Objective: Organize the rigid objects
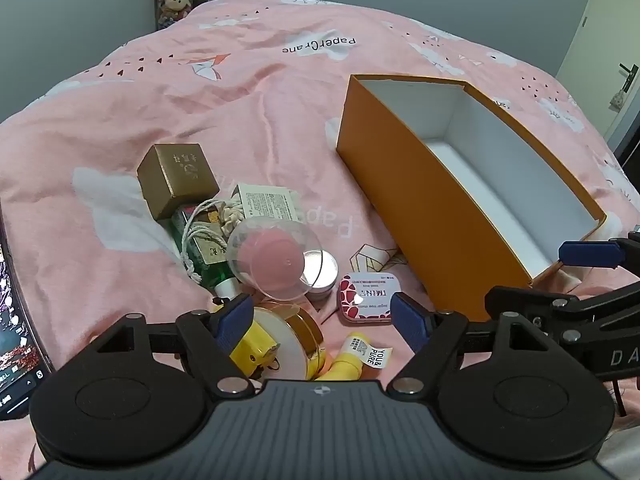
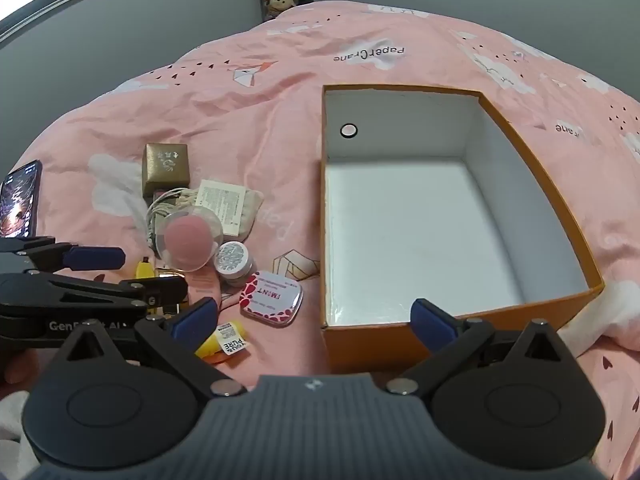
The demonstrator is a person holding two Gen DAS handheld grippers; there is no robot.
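Across the whole frame of both views spread a pink bedspread (image 1: 168,92), printed with white clouds. On it, right of centre, sat an orange box (image 2: 568,208) with a white inside, open at the top and holding nothing. Along the lower edge of the left wrist view the left gripper (image 1: 322,318) hung with its blue pads spread, nothing between them touched; the right gripper (image 2: 314,320) at the bottom of its own view stood just as wide, its right pad over the box's near wall. Left of the box lay the clutter: a gold box (image 1: 176,178), a green bottle (image 1: 204,256), a clear dome over a pink puck (image 1: 274,258), a round gold tin (image 1: 292,340), a red-patterned mint tin (image 1: 370,296), a silver jar (image 2: 234,260) and a yellow tube (image 2: 224,338). At the left edge a phone (image 2: 20,200) lay lit.
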